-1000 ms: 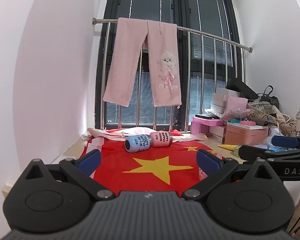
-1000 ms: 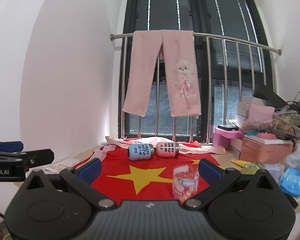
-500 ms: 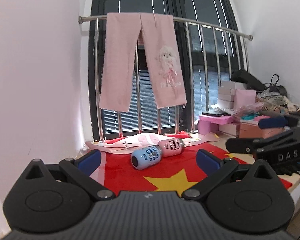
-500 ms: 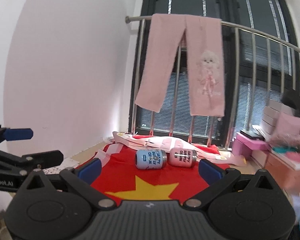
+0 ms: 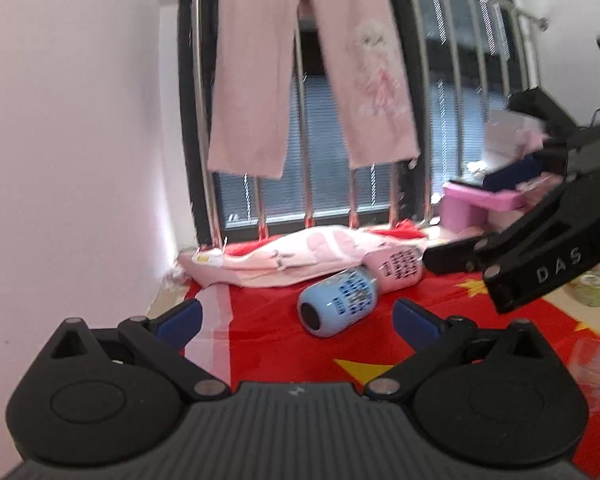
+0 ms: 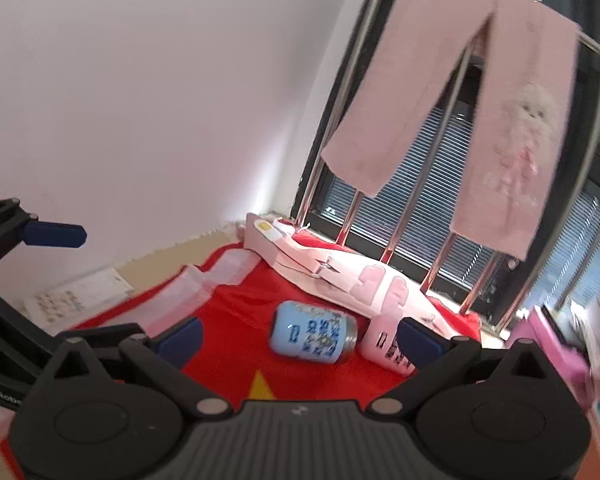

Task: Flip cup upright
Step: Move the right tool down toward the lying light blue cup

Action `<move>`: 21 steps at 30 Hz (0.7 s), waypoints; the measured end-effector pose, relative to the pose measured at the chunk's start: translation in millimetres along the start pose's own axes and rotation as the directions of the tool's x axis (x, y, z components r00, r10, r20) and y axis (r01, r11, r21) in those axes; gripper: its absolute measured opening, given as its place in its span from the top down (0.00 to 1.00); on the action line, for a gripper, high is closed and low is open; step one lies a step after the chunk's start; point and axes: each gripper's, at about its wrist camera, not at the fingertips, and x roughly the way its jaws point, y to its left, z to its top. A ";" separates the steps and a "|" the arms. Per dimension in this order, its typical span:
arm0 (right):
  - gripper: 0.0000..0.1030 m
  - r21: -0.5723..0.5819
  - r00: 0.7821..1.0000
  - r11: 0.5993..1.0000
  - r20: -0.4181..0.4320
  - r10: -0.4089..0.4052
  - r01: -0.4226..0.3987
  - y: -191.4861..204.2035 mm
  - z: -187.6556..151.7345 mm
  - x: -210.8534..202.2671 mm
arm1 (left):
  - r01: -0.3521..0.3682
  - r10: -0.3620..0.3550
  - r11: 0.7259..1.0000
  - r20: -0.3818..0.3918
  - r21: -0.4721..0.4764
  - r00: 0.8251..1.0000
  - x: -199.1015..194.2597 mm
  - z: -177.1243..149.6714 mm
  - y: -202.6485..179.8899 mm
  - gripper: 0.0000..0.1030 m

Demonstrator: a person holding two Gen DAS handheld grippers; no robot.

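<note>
A light blue cup [image 5: 338, 301] with dark blue lettering lies on its side on the red flag cloth [image 5: 284, 344]. A pink cup [image 5: 398, 267] lies on its side right behind it, touching it. Both show in the right wrist view too, the blue cup [image 6: 314, 334] and the pink cup [image 6: 384, 346]. My left gripper [image 5: 296, 318] is open and empty, a short way in front of the blue cup. My right gripper [image 6: 298, 338] is open and empty, with the blue cup seen between its fingers, farther off. It shows at the right of the left wrist view [image 5: 540, 248].
Folded pink-white clothes [image 5: 284, 256] lie behind the cups by the window railing [image 5: 308, 184]. Pink trousers [image 5: 312, 80] hang from the rail. A clear plastic cup [image 5: 592, 368] stands on the cloth at right. Pink boxes [image 5: 484, 204] stand at the back right. A white wall is at left.
Both grippers have moved forward and down toward the two lying cups, which now look larger. The right gripper has tilted and swung left. Both stay open.
</note>
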 end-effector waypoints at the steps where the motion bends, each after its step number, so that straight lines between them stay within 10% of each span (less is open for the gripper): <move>1: 0.00 -0.026 1.000 1.000 -0.015 0.002 -0.003 -1.0 4.6 11.3 | -0.006 0.006 1.000 -0.018 -0.004 1.000 13.4 1.8 4.0 0.00; 13: 0.00 -0.310 0.966 0.941 -0.254 0.056 -0.136 -10.7 16.1 156.9 | 0.011 -0.004 0.999 -0.196 0.033 0.981 135.0 -2.8 23.5 0.00; 21: 0.00 -0.552 0.927 0.802 -0.374 0.008 -0.230 3.4 0.4 239.8 | 0.037 -0.025 0.999 -0.292 0.036 0.956 184.7 -22.4 30.6 0.00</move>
